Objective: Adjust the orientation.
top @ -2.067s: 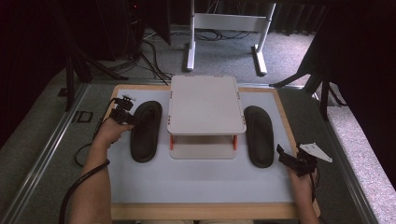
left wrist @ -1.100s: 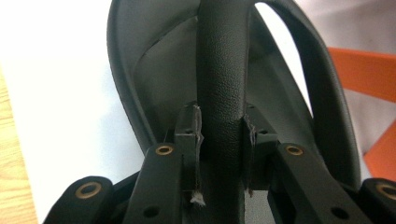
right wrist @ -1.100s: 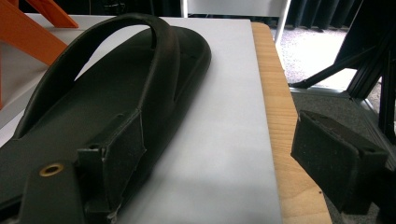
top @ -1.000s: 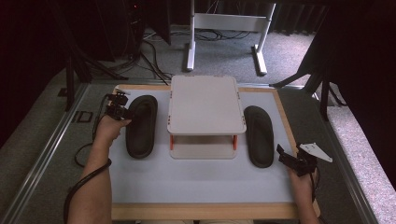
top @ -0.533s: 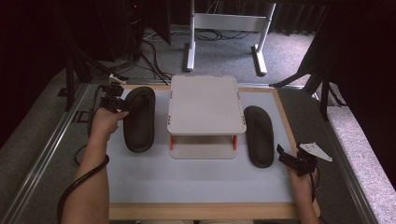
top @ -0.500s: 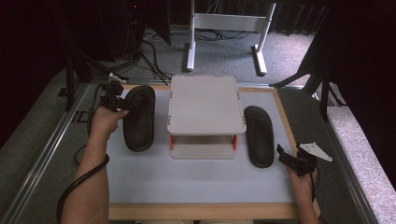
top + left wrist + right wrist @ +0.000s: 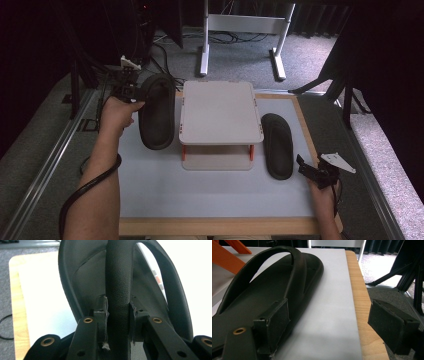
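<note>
Left gripper [image 7: 131, 89] is clamped on the strap of the left sandal [image 7: 156, 117], beside the small shelf [image 7: 220, 112]. Right gripper [image 7: 311, 170] is spread wide, holding nothing, near the right sandal [image 7: 277, 145] on the table [image 7: 200, 195].

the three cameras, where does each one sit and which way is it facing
High view: above the person's side of the table, looking forward and down; both forearms, left tool and right tool show.
Left gripper view: rides the left tool, looking along its jaws shut on the left sandal strap.
Right gripper view: rides the right tool, jaws open beside the right sandal.
Shared: the high view shows both sandals flanking the small stand.
</note>
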### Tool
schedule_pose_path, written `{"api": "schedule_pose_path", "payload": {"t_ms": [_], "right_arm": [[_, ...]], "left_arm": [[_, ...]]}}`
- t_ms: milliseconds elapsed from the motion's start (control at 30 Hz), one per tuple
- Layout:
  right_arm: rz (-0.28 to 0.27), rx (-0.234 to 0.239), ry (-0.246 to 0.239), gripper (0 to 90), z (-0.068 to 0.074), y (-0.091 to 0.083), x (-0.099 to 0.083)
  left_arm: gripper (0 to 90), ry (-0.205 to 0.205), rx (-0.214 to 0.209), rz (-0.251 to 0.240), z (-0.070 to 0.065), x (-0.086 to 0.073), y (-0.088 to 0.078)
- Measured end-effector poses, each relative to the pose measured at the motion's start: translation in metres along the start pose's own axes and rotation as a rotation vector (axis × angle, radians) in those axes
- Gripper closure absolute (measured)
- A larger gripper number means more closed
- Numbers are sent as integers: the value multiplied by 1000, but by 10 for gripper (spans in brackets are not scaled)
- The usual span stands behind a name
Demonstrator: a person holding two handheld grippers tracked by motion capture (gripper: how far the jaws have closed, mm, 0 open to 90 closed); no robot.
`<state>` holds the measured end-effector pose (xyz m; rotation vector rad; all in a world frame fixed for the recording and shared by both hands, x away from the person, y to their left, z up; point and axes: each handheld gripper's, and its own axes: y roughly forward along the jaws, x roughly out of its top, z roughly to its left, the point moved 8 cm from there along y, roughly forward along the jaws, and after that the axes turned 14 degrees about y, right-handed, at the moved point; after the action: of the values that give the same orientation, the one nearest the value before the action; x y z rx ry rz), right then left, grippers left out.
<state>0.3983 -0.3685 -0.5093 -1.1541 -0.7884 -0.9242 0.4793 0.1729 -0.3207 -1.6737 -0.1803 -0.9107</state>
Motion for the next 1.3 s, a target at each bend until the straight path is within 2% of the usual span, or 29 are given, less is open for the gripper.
{"api": "schedule_pose_path", "payload": {"t_ms": [133, 300, 567, 767, 933, 1133, 1300], "right_arm": [[0, 0, 2, 163, 0, 0, 0], [1, 0, 1, 163, 0, 0, 0], [2, 1, 5, 163, 0, 0, 0], [2, 5, 6, 163, -1, 0, 0], [-2, 8, 5, 163, -1, 0, 0], [-2, 10, 9, 163, -1, 0, 0], [-2, 11, 8, 163, -1, -1, 0]], "left_arm": [[725, -4, -27, -22, -13, 14, -6], [725, 7, -55, -28, -32, 26, -4], [724, 26, -96, -20, -64, 41, 12], [725, 22, -118, -7, -82, 46, 26], [724, 32, -130, 1, -93, 50, 37], [723, 35, -114, 24, -97, 49, 51], [722, 37, -110, 30, -101, 49, 56]]}}
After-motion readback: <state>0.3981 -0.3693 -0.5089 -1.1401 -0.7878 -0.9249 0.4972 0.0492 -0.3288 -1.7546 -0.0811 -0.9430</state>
